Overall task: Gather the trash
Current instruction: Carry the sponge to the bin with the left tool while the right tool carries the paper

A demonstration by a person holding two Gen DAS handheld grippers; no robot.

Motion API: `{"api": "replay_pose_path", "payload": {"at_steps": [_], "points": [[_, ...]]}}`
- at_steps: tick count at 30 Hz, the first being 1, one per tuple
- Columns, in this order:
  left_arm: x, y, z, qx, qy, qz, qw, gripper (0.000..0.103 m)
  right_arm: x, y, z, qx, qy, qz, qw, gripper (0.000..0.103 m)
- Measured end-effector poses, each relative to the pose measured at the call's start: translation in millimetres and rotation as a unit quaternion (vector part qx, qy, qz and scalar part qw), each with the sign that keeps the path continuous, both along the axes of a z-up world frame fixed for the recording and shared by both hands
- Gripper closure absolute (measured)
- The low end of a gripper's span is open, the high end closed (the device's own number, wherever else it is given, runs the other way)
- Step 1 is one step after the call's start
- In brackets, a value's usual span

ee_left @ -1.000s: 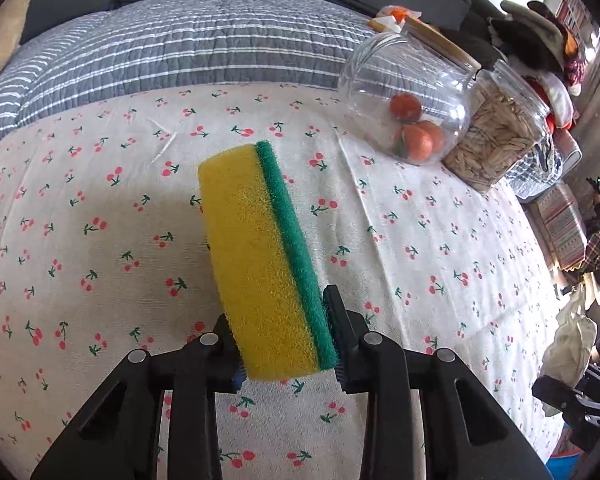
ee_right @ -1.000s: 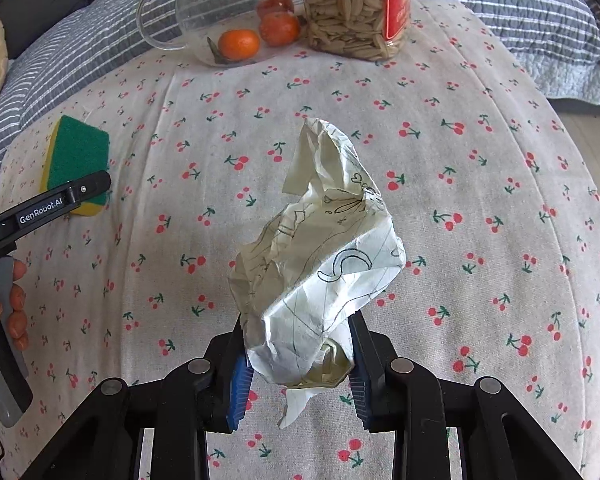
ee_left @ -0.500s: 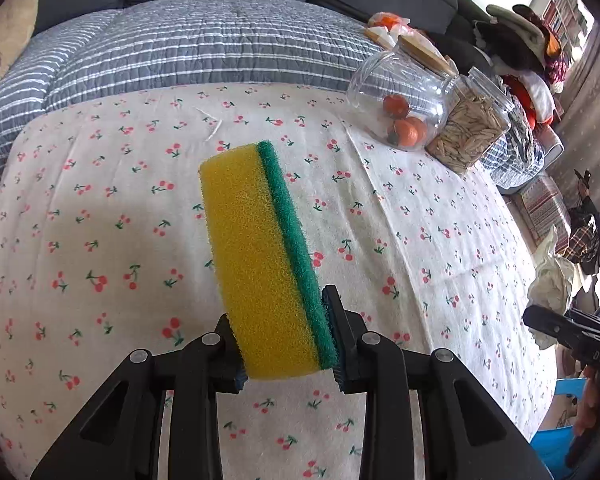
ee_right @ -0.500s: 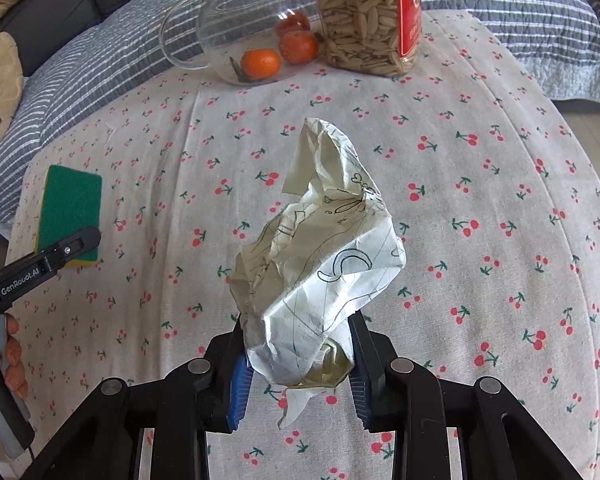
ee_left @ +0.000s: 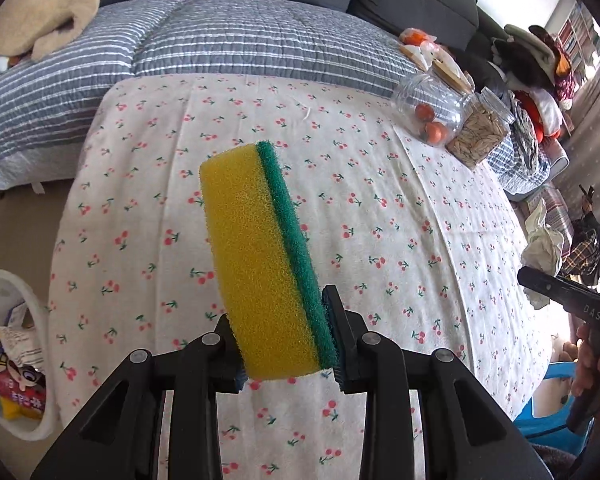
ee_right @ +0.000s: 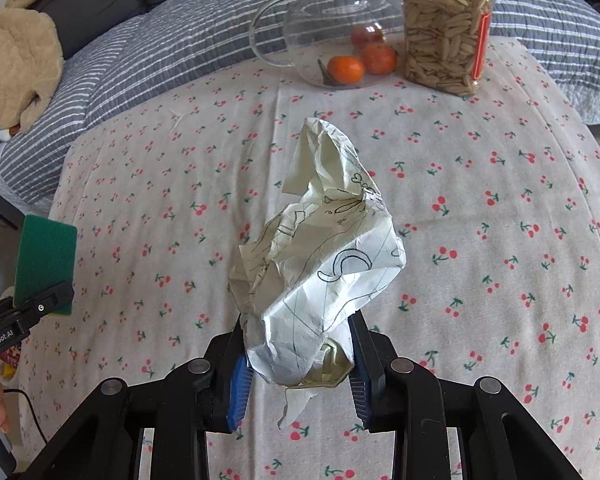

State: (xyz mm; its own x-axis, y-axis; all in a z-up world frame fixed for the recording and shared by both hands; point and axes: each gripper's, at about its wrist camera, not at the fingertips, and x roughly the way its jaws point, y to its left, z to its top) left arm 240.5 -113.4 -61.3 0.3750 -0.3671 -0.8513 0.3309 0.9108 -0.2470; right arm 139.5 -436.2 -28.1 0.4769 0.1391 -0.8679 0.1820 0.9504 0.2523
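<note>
My left gripper [ee_left: 284, 344] is shut on a yellow sponge with a green scouring side [ee_left: 260, 264] and holds it upright above the cherry-print tablecloth [ee_left: 380, 208]. The sponge also shows at the left edge of the right wrist view [ee_right: 46, 260]. My right gripper [ee_right: 298, 368] is shut on a crumpled paper with pen drawings [ee_right: 320, 256], held above the cloth. That paper shows at the right of the left wrist view [ee_left: 542, 246]. A white bin with wrappers inside [ee_left: 32, 296] stands on the floor at the table's left.
A glass jug with oranges [ee_right: 332, 36] and a jar of seeds [ee_right: 446, 28] stand at the table's far edge. A striped grey quilt [ee_left: 204, 44] covers the sofa behind. A blue stool [ee_left: 556, 404] stands at the right.
Both grippers have pulled back and risen from the table with their loads. The left view now takes in the table's left edge and the white bin on the floor.
</note>
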Motion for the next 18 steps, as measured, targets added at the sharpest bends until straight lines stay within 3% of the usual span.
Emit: {"api": "replay_pose_path", "payload": {"at_steps": [18], "points": [[-33, 150, 7, 0.001, 0.009, 0.085, 0.9964, 0.069, 4, 123, 0, -0.009, 0.001, 0.084, 0.996, 0.066]]}}
